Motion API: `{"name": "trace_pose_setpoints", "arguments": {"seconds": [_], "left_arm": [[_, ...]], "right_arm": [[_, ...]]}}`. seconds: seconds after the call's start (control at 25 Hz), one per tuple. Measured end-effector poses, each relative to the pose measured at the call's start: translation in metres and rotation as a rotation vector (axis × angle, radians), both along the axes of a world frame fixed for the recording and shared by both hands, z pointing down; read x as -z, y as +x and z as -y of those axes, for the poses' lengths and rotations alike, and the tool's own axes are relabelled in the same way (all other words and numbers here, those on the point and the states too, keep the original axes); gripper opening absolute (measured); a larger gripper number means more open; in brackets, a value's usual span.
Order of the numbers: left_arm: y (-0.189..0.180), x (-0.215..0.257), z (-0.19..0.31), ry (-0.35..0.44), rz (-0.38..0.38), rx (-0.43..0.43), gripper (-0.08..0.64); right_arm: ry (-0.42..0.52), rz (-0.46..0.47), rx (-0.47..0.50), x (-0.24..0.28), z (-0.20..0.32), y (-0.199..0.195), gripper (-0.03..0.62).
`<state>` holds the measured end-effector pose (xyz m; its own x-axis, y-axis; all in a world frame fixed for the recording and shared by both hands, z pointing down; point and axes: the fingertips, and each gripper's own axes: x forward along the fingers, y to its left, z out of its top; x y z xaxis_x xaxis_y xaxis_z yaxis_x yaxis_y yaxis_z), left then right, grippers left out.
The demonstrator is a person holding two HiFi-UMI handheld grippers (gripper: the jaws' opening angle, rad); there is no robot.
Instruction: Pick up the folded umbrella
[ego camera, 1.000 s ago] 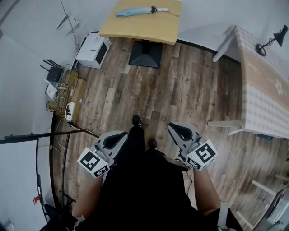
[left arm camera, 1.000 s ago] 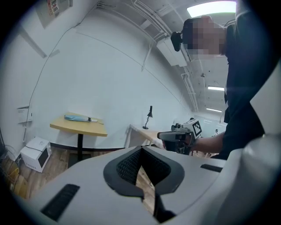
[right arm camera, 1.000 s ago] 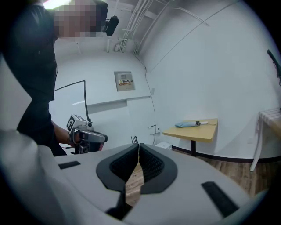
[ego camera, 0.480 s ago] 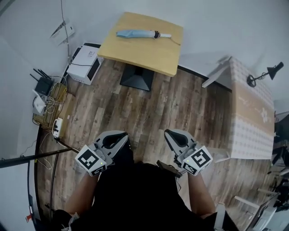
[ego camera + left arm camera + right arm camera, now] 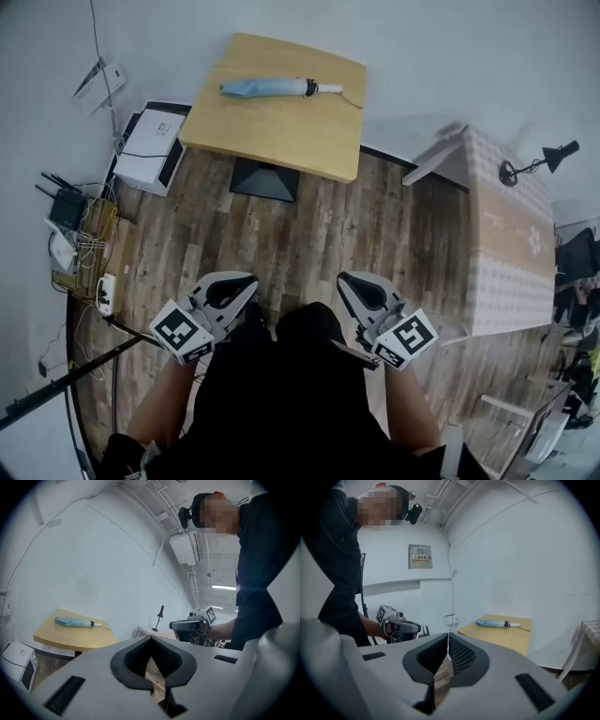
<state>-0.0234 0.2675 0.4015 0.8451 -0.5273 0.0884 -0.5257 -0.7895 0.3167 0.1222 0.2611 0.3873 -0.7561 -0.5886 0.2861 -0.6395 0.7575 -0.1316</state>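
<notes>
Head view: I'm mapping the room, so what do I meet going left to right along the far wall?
Router, white appliance, folded umbrella on the wooden table, desk lamp.

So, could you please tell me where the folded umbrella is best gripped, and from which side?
Probably the bundled blue canopy of the folded umbrella, beside its black strap. It lies flat and crosswise on the wooden table, so come from the table's near edge, jaws straddling its length. The thin white handle looks slippier.
</notes>
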Motion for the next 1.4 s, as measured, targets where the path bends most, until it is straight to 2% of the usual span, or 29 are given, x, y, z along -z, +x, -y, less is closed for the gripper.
{"name": "trace_pose_setpoints", "arguments": {"seconds": [0.28, 0.52, 0.96, 1.12, 1.4], "left_arm": [[0.014, -0.008, 0.056, -0.028, -0.011, 0.014, 0.011], [0.038, -0.013, 0.118, -0.046, 0.059, 0.043, 0.011], [0.091, 0.022, 0.245, -0.019, 0.093, 0.174, 0.011], [0.093, 0.023, 0.274, -0.007, 0.117, 0.217, 0.011], [0.081, 0.017, 0.317, -0.021, 0.152, 0.255, 0.011]], "right_arm": [[-0.007, 0.034, 0.019, -0.014, 0.063, 0.007, 0.020], [0.020, 0.054, 0.072, -0.022, 0.139, 0.023, 0.020], [0.068, 0.086, 0.222, 0.009, 0.280, 0.062, 0.020], [0.070, 0.083, 0.243, 0.004, 0.317, 0.072, 0.020], [0.028, 0.093, 0.200, -0.009, 0.360, 0.078, 0.020]]}}
